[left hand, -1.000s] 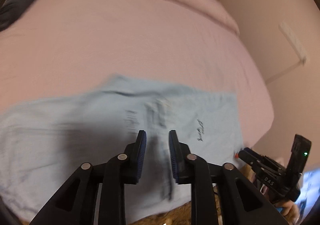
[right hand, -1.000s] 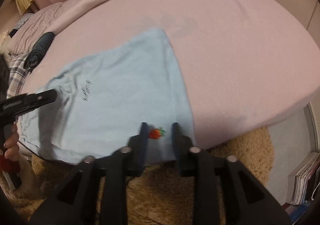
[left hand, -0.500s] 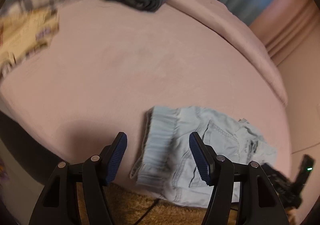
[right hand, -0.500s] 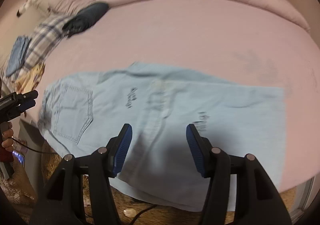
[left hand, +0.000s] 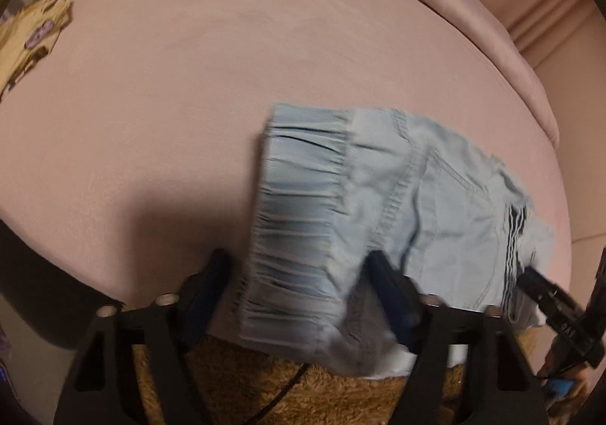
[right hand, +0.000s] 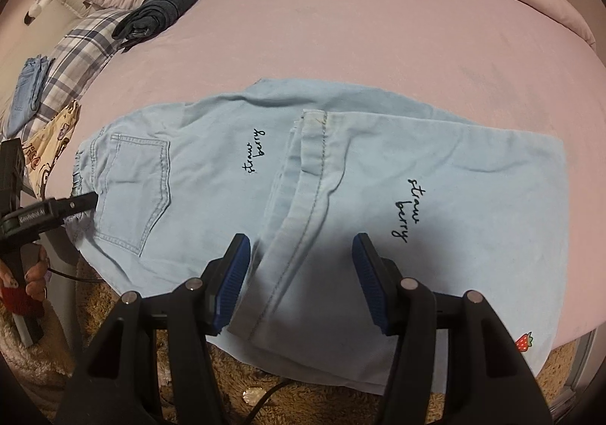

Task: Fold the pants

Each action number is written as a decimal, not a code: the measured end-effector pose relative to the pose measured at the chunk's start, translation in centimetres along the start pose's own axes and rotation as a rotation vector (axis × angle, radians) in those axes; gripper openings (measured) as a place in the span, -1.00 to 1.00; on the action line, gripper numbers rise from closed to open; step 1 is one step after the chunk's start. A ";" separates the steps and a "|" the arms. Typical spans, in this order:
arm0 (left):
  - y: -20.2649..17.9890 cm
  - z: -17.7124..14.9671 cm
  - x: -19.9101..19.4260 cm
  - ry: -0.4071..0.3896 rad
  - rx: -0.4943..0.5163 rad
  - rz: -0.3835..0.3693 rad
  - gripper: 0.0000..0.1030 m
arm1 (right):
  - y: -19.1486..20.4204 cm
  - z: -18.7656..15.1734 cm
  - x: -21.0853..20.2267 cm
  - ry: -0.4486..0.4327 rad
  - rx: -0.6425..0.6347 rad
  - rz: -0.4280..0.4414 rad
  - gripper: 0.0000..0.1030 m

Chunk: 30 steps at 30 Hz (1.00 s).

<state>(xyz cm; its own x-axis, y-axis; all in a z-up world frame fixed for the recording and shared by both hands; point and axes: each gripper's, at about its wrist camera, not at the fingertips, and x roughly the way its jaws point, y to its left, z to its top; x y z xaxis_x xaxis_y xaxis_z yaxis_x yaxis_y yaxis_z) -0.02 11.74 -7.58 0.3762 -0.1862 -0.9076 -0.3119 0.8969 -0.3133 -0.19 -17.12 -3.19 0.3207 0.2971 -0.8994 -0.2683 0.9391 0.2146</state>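
Observation:
Light blue denim pants [right hand: 341,175] with "straw berry" lettering lie on the pink bed, legs folded back over the body, hanging a little over the near edge. My right gripper [right hand: 301,258] is open just above the folded leg hem at the near edge. My left gripper [left hand: 299,273] is open, its fingers on either side of the gathered elastic waistband [left hand: 299,220]. In the right wrist view the left gripper [right hand: 75,203] shows at the waistband end beside the back pocket. The right gripper's tip [left hand: 545,292] shows at the far right of the left wrist view.
The pink bed [right hand: 378,27] stretches beyond the pants. A rolled dark garment [right hand: 163,7], a plaid cloth [right hand: 79,54], folded jeans [right hand: 28,92] and a yellow patterned cloth [right hand: 53,148] lie along its left side. A brown shaggy rug [right hand: 125,296] lies below the bed edge.
Both grippers opened wide from nearly shut. The left gripper swung to the waistband end and closed in on it. The right gripper swung from the strawberry-marked corner to the folded leg hem.

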 end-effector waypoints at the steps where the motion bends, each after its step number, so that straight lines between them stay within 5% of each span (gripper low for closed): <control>1: -0.3 -0.1 -0.1 -0.004 0.005 0.011 0.13 | 0.0 0.0 0.0 -0.002 0.002 0.001 0.09; 4: -0.8 -0.5 -0.4 -0.013 -0.009 0.005 -0.19 | -0.3 -0.1 0.0 -0.003 0.015 0.011 0.09; 8: -2.6 -0.9 -2.5 -0.062 0.002 0.039 -0.38 | -0.5 -0.2 -0.2 -0.008 0.034 0.026 0.09; 19: -15.3 0.0 -11.3 -0.227 0.307 -0.260 -0.41 | -4.9 -1.4 -3.0 -0.082 0.172 0.018 0.09; 23: -23.4 -0.3 -9.1 -0.178 0.472 -0.341 -0.41 | -7.8 -2.4 -4.6 -0.123 0.253 -0.006 0.09; 30: -31.1 -1.9 -1.5 0.001 0.603 -0.347 -0.41 | -13.0 -5.4 -6.3 -0.155 0.401 -0.062 0.11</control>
<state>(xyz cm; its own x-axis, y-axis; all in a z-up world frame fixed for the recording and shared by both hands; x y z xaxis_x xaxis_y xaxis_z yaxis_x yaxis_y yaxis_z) 7.45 -16.65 3.02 0.3656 -0.5028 -0.7833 0.3660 0.8514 -0.3757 -3.60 -32.15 -2.37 0.4661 0.2317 -0.8539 0.1198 0.9397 0.3204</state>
